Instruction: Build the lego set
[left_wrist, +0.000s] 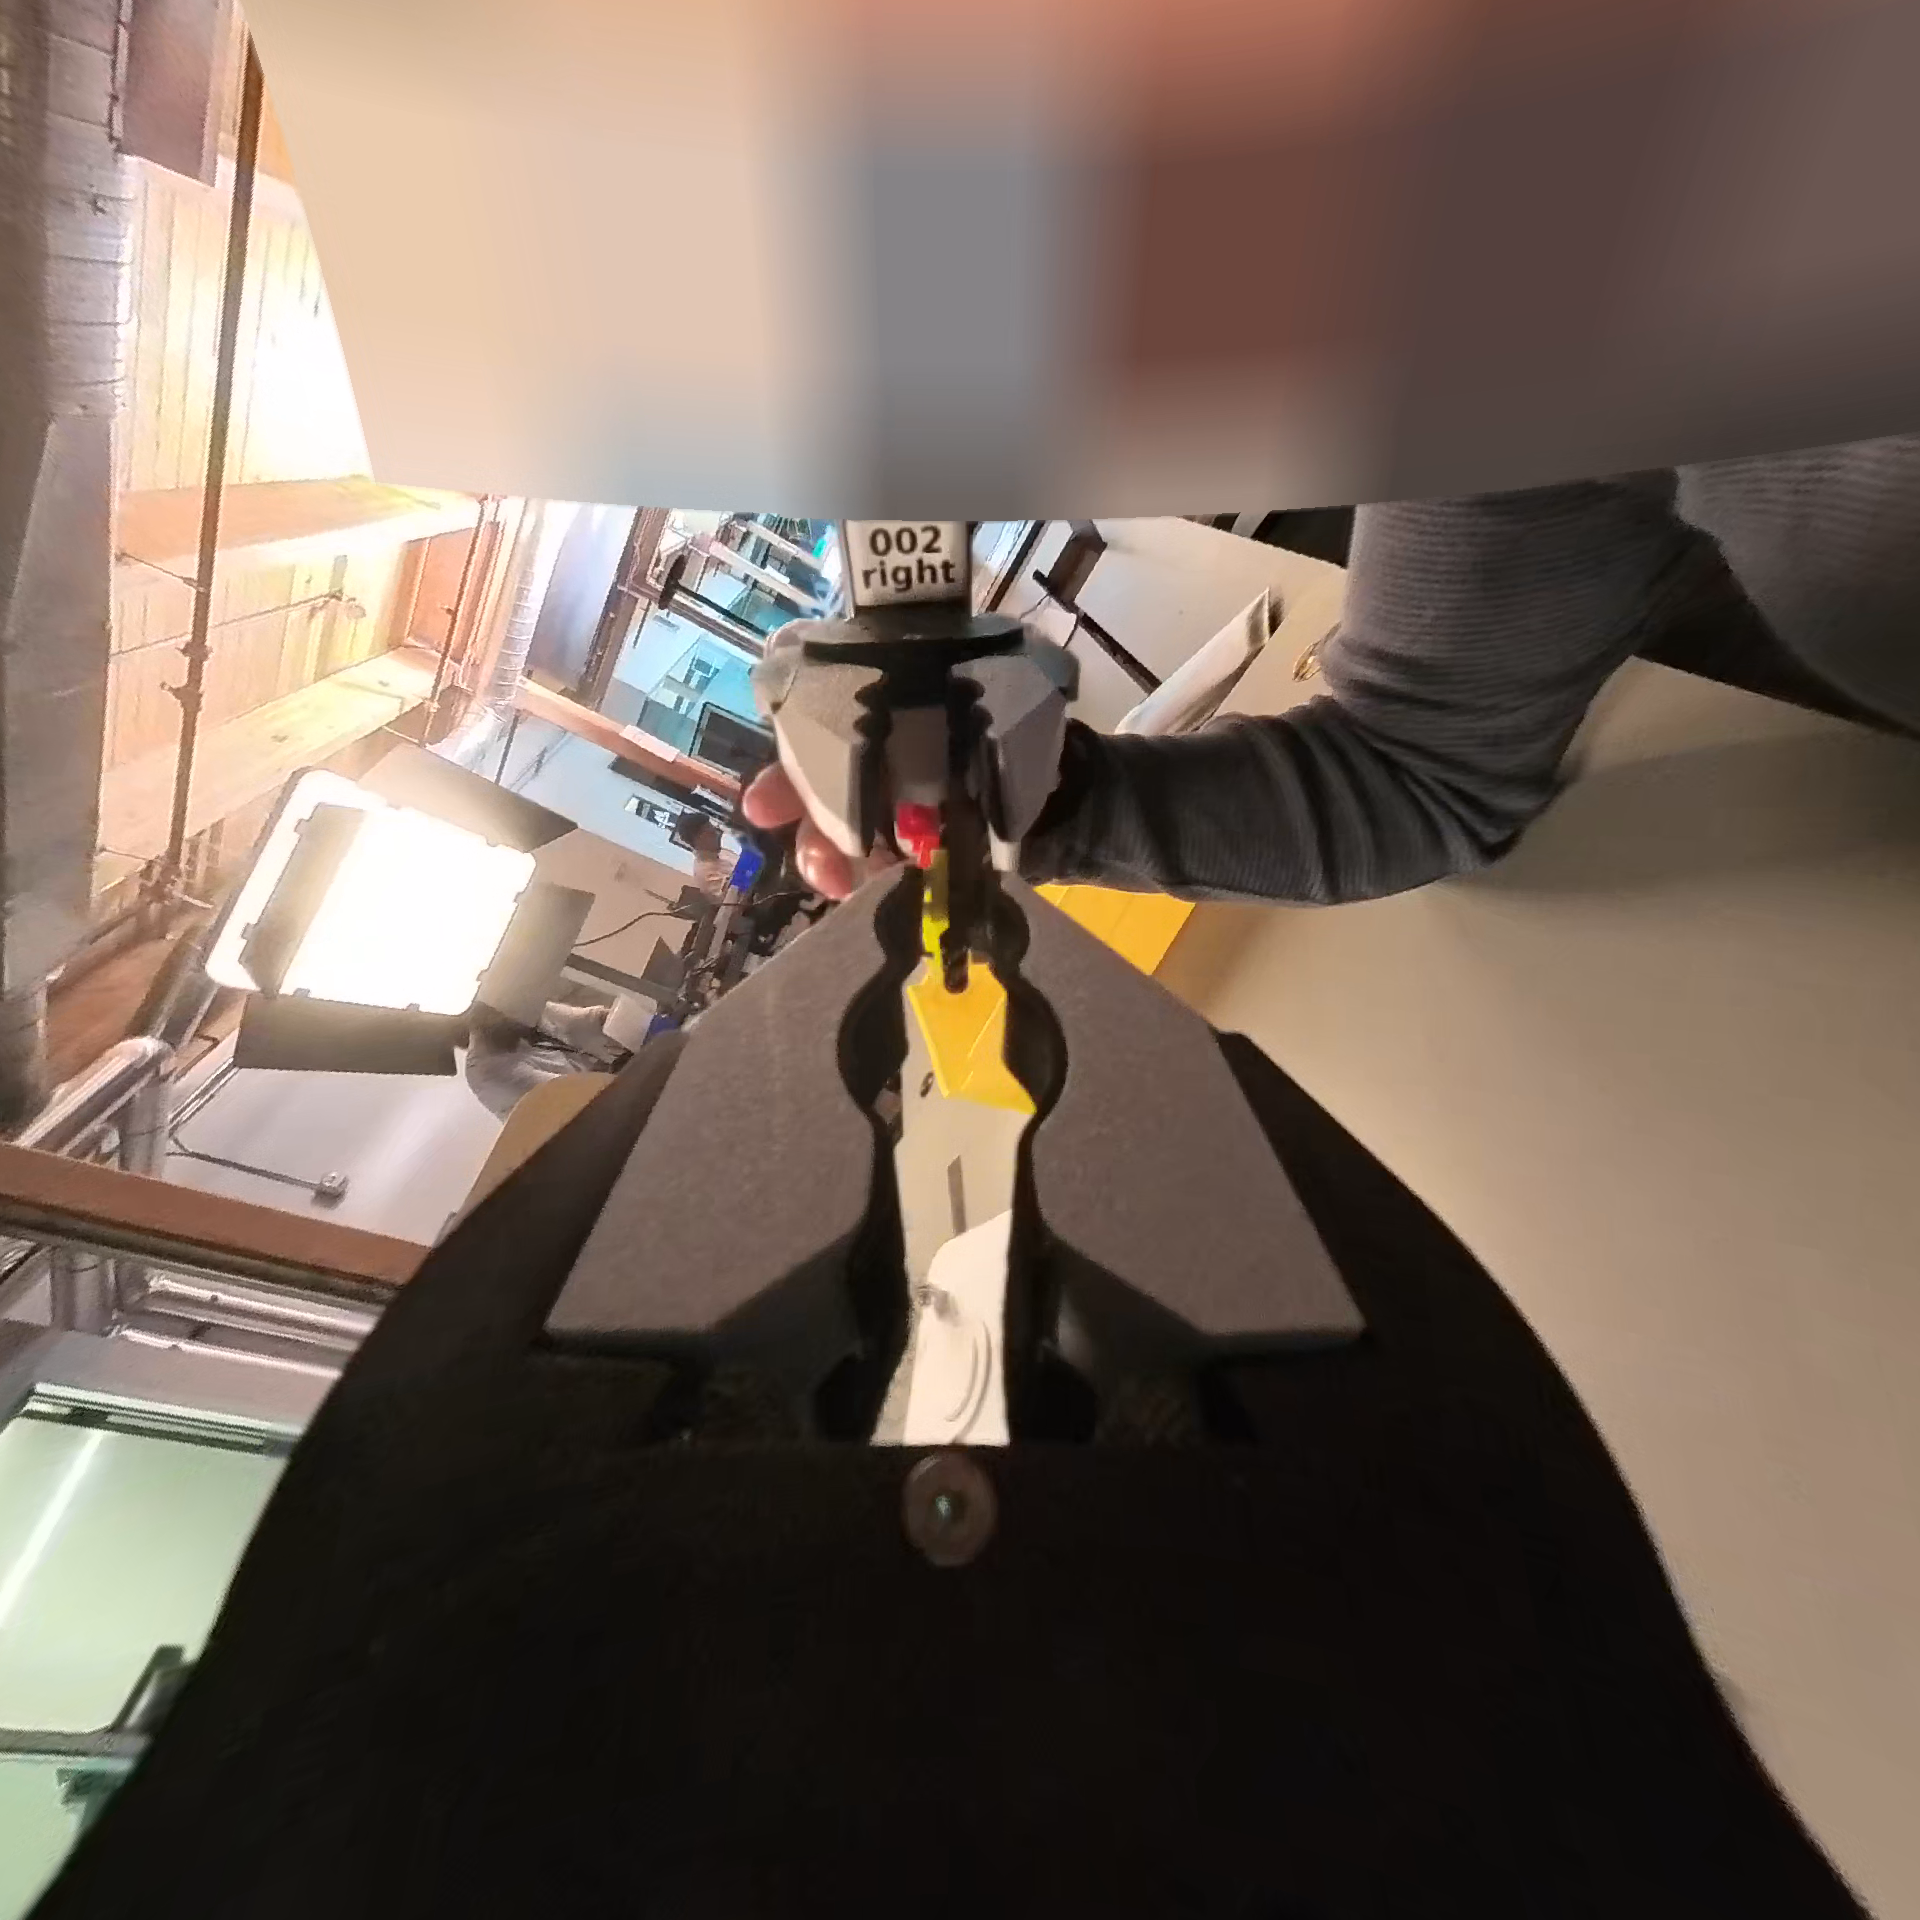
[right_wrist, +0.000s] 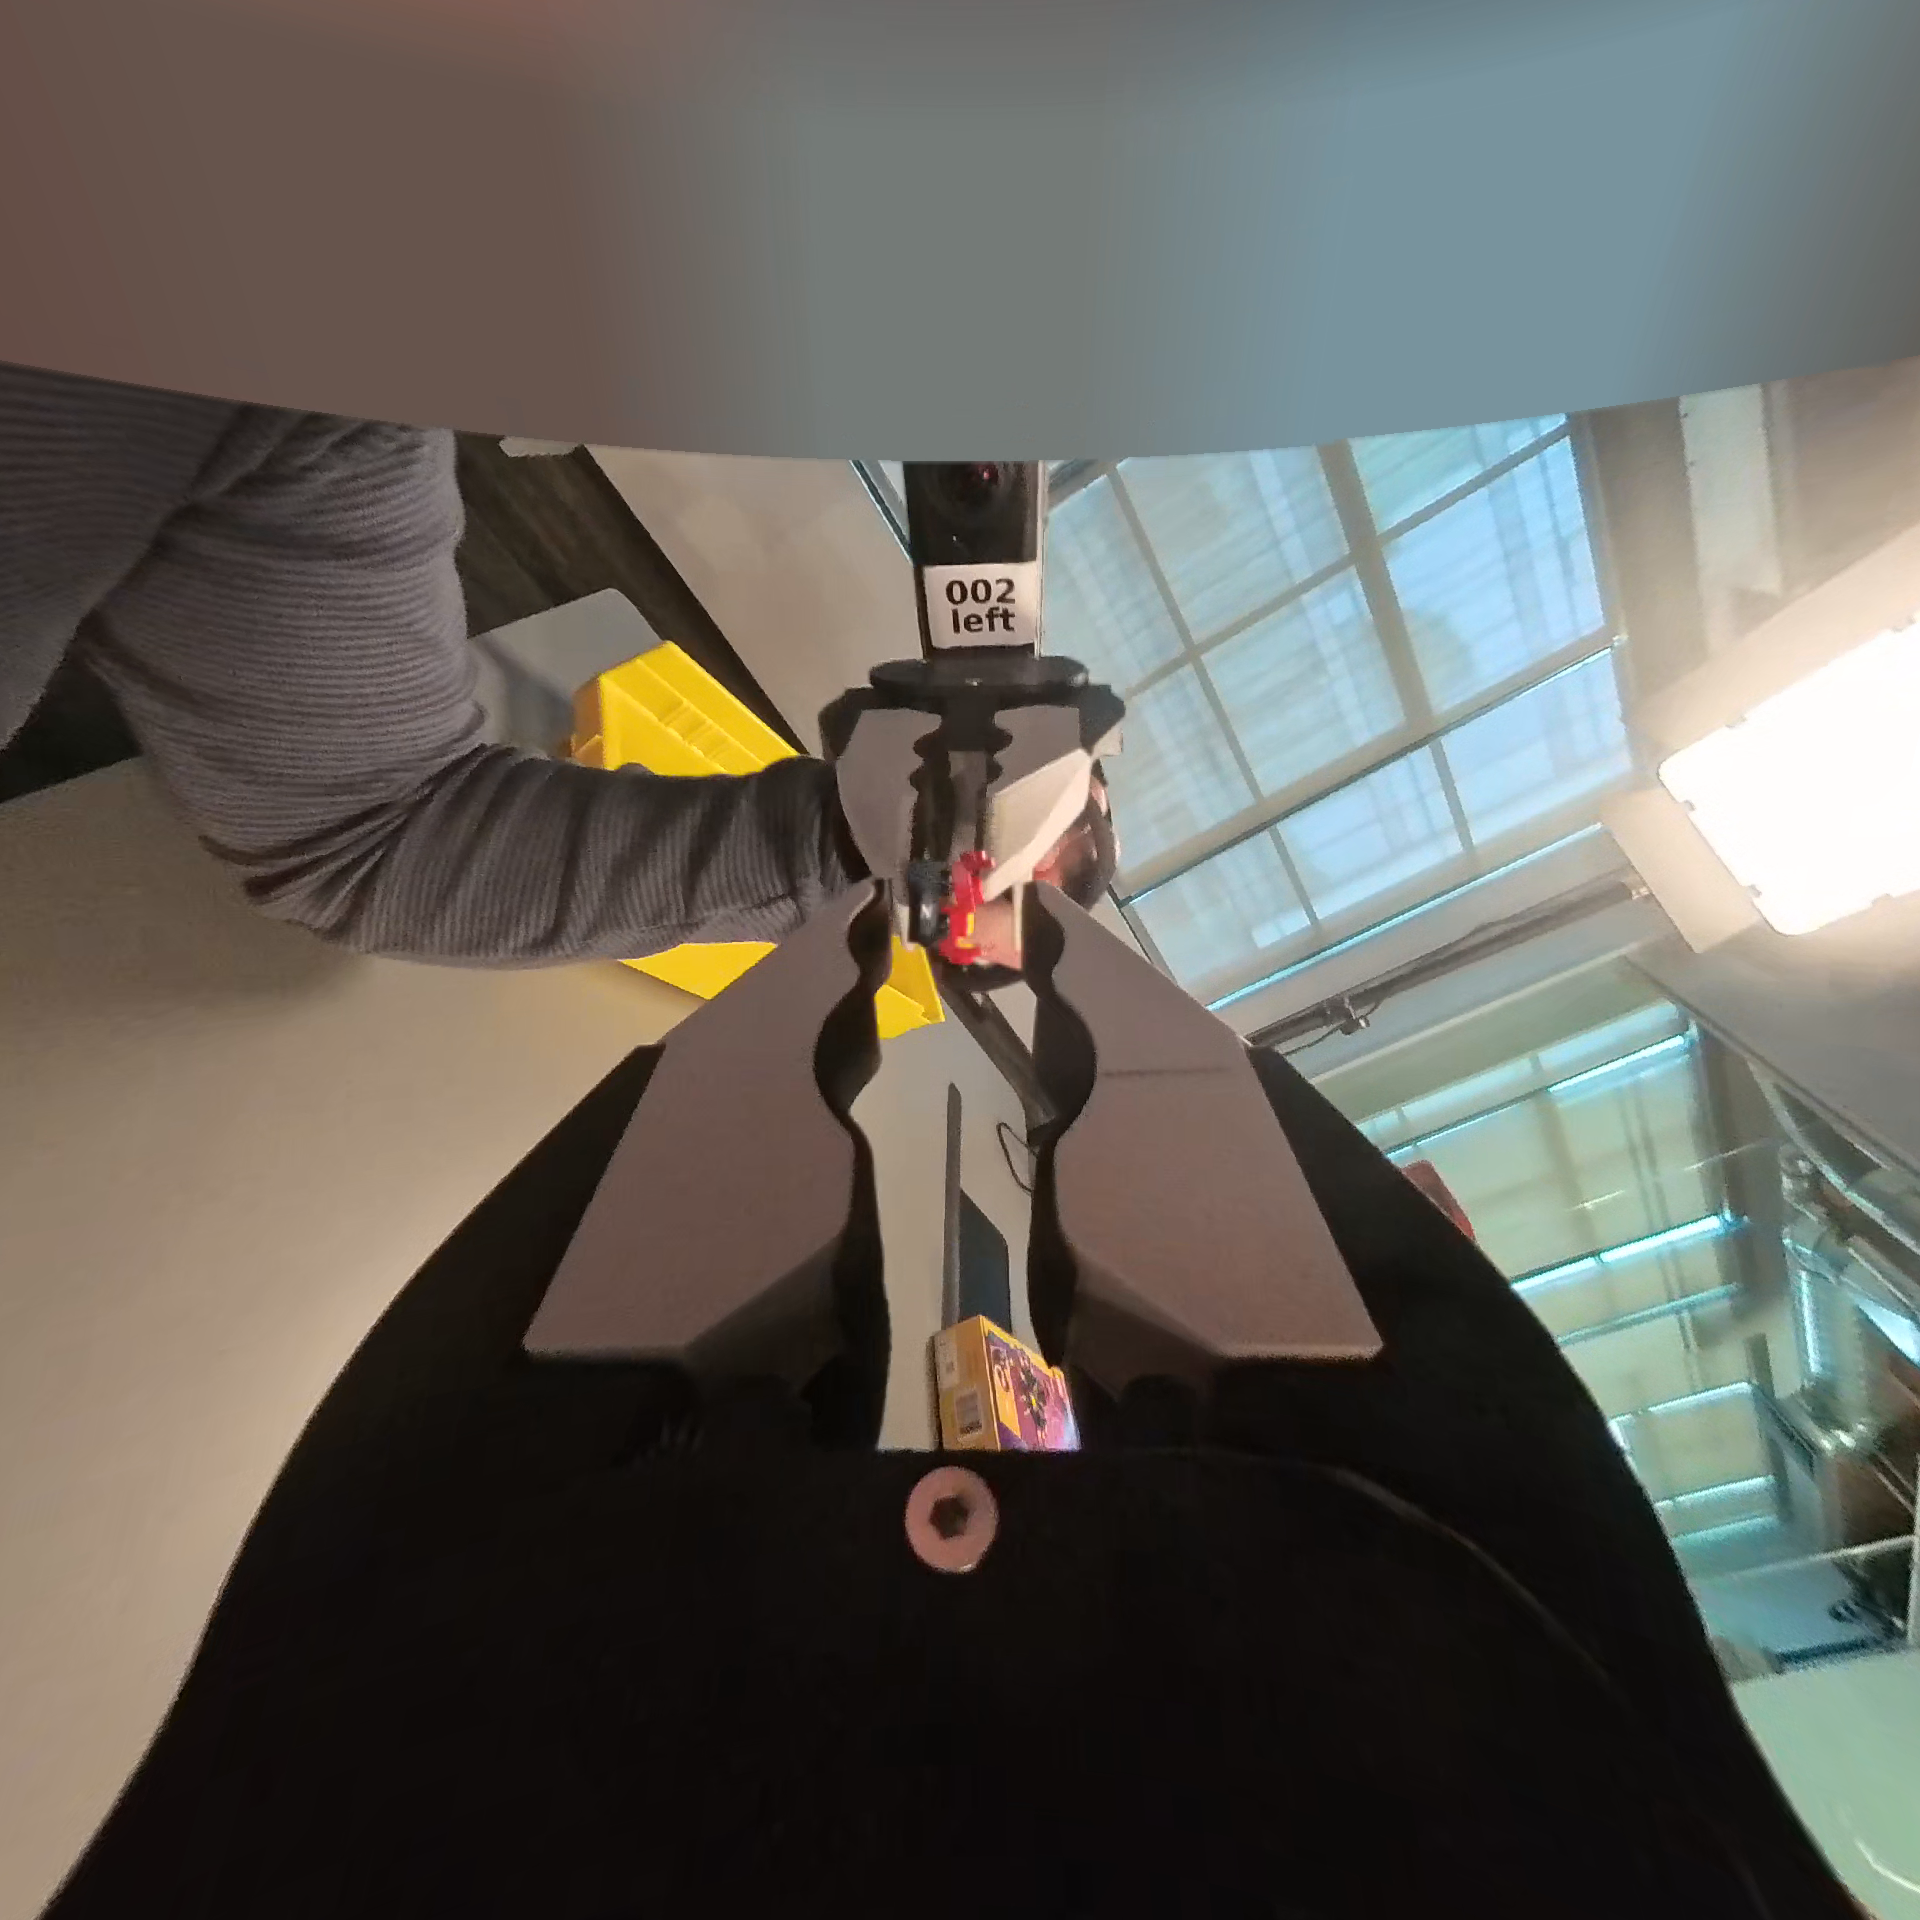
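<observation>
My two grippers meet tip to tip in the air above a beige table (left_wrist: 1558, 1091). In the left wrist view my left gripper (left_wrist: 951, 894) is shut on the black and yellow-green end of a small lego assembly (left_wrist: 938, 920). The right gripper (left_wrist: 920, 821) faces it and pinches the red end (left_wrist: 914, 828). In the right wrist view my right gripper (right_wrist: 961, 904) closes around the red and dark lego assembly (right_wrist: 961, 906), and the left gripper (right_wrist: 961, 831) grips it from the far side. The pieces are tiny and partly hidden by the fingers.
A yellow bin (left_wrist: 1127, 914) stands on the table behind the grippers and also shows in the right wrist view (right_wrist: 675, 717). A yellow and purple lego box (right_wrist: 1003, 1392) lies below my right gripper. Grey-sleeved arms (left_wrist: 1403, 769) hold the grippers. A bright studio light (left_wrist: 384, 904) stands beside the table. Left and right tips are no more than a few centimetres apart.
</observation>
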